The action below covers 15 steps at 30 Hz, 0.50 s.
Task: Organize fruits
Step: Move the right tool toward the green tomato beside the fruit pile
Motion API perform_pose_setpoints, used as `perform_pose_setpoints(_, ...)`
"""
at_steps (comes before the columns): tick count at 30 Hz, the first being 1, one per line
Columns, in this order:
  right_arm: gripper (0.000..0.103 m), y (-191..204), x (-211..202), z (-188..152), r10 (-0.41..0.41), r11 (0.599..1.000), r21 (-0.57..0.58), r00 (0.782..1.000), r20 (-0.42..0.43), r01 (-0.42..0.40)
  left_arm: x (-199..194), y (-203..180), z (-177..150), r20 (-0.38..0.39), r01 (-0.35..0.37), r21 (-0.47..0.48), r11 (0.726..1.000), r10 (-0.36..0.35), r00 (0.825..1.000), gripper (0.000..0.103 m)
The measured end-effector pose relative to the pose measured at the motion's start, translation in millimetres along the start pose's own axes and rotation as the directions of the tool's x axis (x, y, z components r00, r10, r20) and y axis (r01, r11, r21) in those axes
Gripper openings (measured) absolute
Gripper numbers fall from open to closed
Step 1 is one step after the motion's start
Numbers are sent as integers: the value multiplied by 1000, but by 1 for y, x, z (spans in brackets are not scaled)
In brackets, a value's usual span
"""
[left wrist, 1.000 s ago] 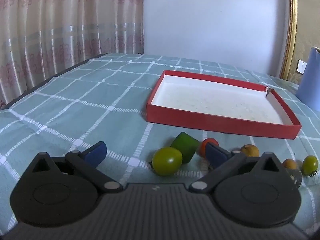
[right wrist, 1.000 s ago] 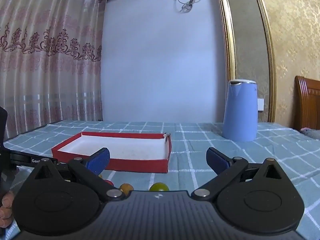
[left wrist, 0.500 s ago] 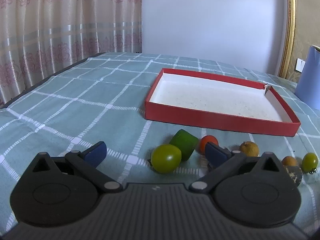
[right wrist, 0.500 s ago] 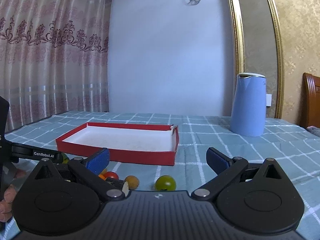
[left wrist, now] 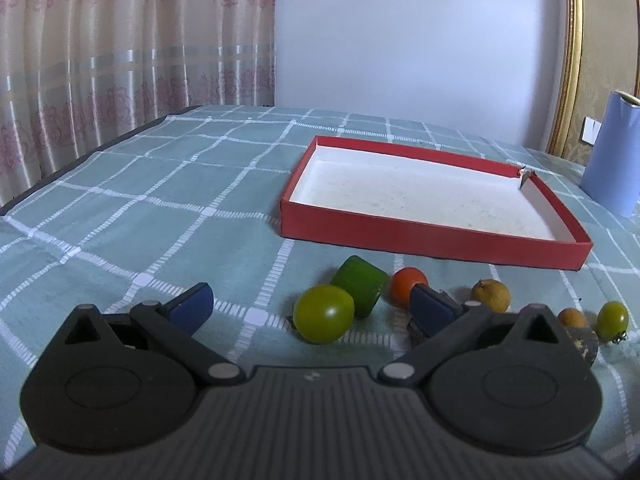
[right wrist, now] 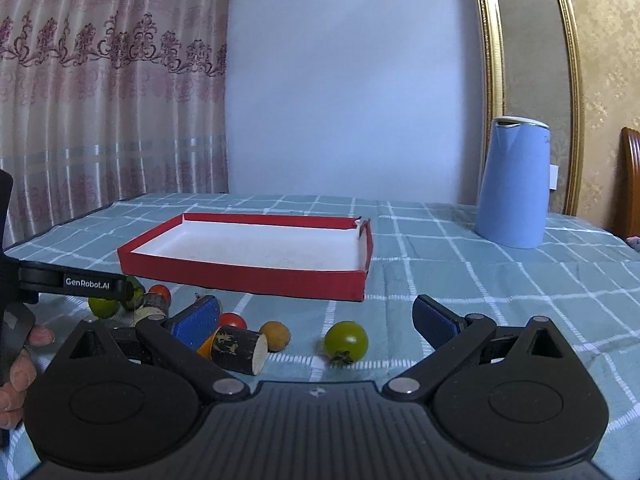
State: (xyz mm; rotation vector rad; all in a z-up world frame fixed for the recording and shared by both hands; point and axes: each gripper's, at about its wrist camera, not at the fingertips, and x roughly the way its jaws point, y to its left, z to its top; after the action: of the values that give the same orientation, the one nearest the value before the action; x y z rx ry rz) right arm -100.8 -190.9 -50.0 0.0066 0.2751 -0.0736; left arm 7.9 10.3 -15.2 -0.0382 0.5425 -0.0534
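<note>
A red tray [left wrist: 436, 240] with a white inside lies on the checked cloth; it also shows in the right wrist view [right wrist: 248, 276]. In front of it lie a big green tomato [left wrist: 323, 313], a green cucumber chunk [left wrist: 360, 285], an orange-red tomato [left wrist: 407, 285], a yellow-brown fruit [left wrist: 491, 295] and a small green tomato [left wrist: 612, 319]. My left gripper [left wrist: 310, 309] is open, low over the cloth, with the big green tomato between its fingers. My right gripper [right wrist: 316, 322] is open above a small green tomato [right wrist: 346, 341], next to a dark cut piece [right wrist: 239, 350] and a yellow fruit [right wrist: 275, 335].
A blue kettle [right wrist: 513, 182] stands at the back right of the table. Curtains hang at the left, a wall behind. The left gripper's arm [right wrist: 76, 282] and the person's hand [right wrist: 20, 368] show at the left of the right wrist view.
The right gripper has tilted down and moved closer, so more fruits have come into its view. The left gripper has lifted slightly and shifted, with the tray seen from higher.
</note>
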Motion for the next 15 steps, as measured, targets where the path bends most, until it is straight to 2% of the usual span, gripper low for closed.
perform_pose_setpoints(9, 103, -3, 6, -3, -7, 1000, 12, 1000, -12, 7, -4, -1, -2, 30, -2, -4, 1000, 2, 1000, 103)
perform_pose_setpoints(15, 103, -11, 20, -7, 26, 998, 58, 996, -85, -21, -3, 0, -3, 28, -3, -19, 1000, 4, 1000, 103)
